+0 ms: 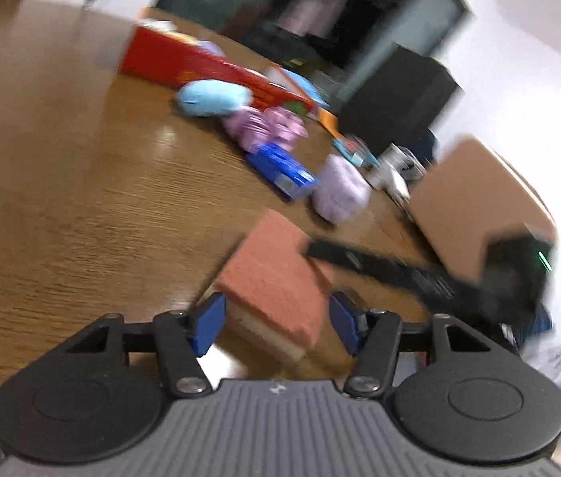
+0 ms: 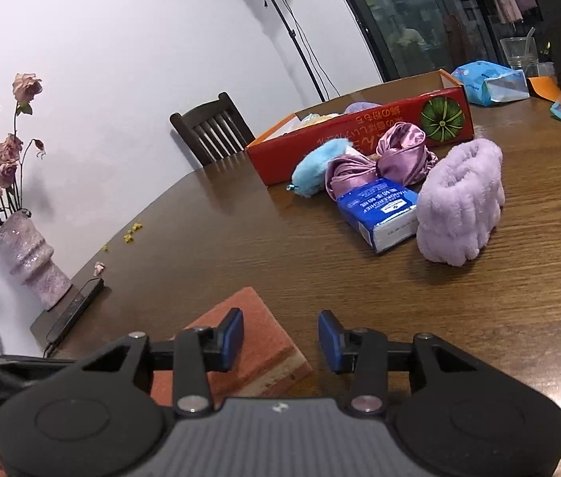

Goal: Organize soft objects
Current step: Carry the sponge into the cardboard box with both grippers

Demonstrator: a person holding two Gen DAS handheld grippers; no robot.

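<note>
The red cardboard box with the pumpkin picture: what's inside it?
Over the red box's near wall, only the tops of a few soft things show, pale yellow and lilac. The wall hides the rest, so what they are and what lies beneath cannot be told.

The table (image 2: 240,238) is bare in the middle. Near the far edge, a red box (image 2: 360,135), blue pack (image 2: 376,214) and fluffy purple thing (image 2: 459,206) block the way.
</note>
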